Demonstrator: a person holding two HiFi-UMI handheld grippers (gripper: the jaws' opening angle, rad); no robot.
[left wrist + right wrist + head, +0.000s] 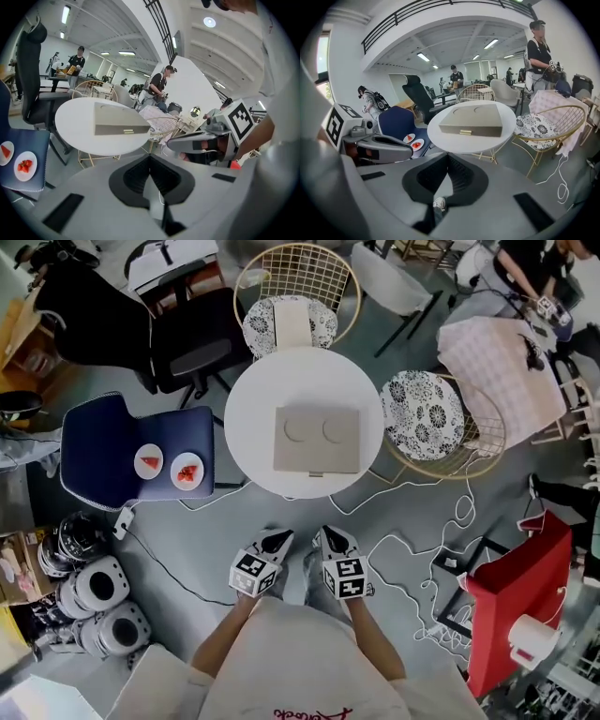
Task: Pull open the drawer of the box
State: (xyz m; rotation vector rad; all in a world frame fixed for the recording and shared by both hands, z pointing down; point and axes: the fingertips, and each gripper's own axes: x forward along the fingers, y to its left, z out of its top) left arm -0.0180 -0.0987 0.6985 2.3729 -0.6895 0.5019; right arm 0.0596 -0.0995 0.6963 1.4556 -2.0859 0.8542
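Hovering: I have 2 grippers low in front of my body, side by side over the grey floor (216,531), both pointing toward the table.
Left: the left gripper (277,540) has its jaws pressed together at the tips with nothing between them. It is well short of the table.
Right: the right gripper (335,538) also has its jaws pressed together and is empty. It sits just beside the left one.
Task thing: the flat beige box (317,440) lies in the middle of the round white table (253,395), with 2 round recesses in its top.
Front: the drawer (487,130) faces me, flush with the box body and shut. Its small pale handle (465,132) sits at the middle of the front, and I touch it with neither gripper.
Left of table: a navy chair (94,442) carries 2 white plates (148,462) of red food.
Around table: wire chairs (427,413) with patterned cushions stand on the right and far sides.
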